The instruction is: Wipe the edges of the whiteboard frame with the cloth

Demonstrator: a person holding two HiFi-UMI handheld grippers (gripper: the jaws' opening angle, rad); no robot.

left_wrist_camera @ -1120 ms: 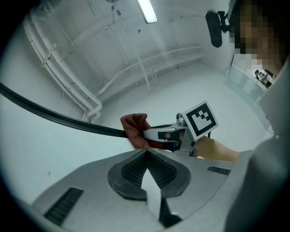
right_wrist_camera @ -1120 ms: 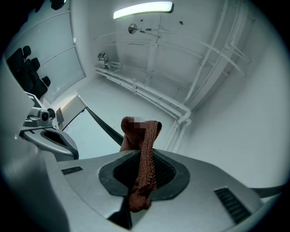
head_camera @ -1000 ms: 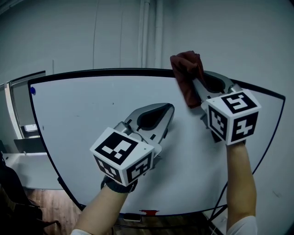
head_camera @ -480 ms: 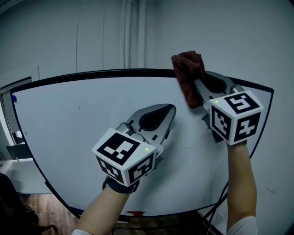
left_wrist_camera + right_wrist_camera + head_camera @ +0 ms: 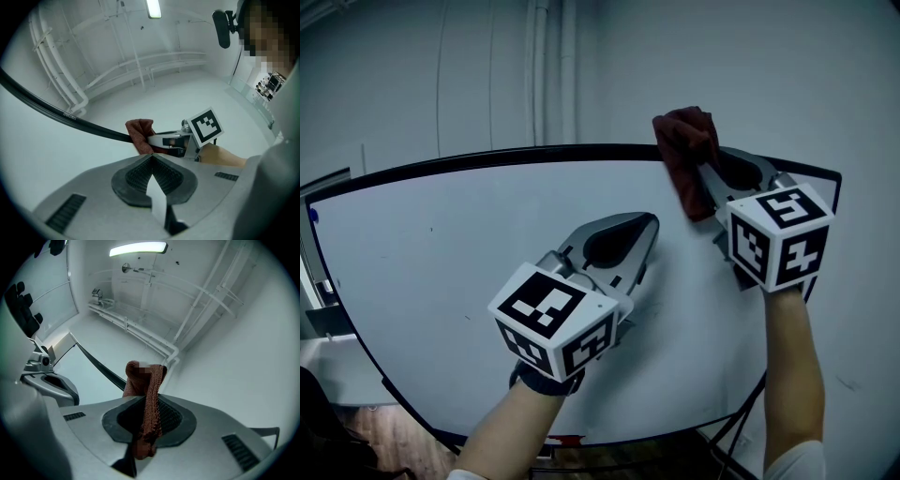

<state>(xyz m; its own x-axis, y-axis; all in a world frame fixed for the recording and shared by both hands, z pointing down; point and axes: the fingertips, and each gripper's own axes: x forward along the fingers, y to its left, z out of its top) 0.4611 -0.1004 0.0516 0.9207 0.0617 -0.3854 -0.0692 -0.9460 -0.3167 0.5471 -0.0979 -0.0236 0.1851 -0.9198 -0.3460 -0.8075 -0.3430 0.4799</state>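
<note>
The right gripper has its jaws clamped on the dark red cloth, which drapes over the top edge of the black whiteboard frame, toward that edge's right end. The left gripper has its jaws pressed together on nothing, in front of the white board surface below the frame's top edge, lower than the cloth and to its left.

Your grey moulded left gripper, frame centre, and matching right gripper, upper right, each carry a white cube with black square markers. Black ribbed pads line the jaws. White sleeve, lower right.
</note>
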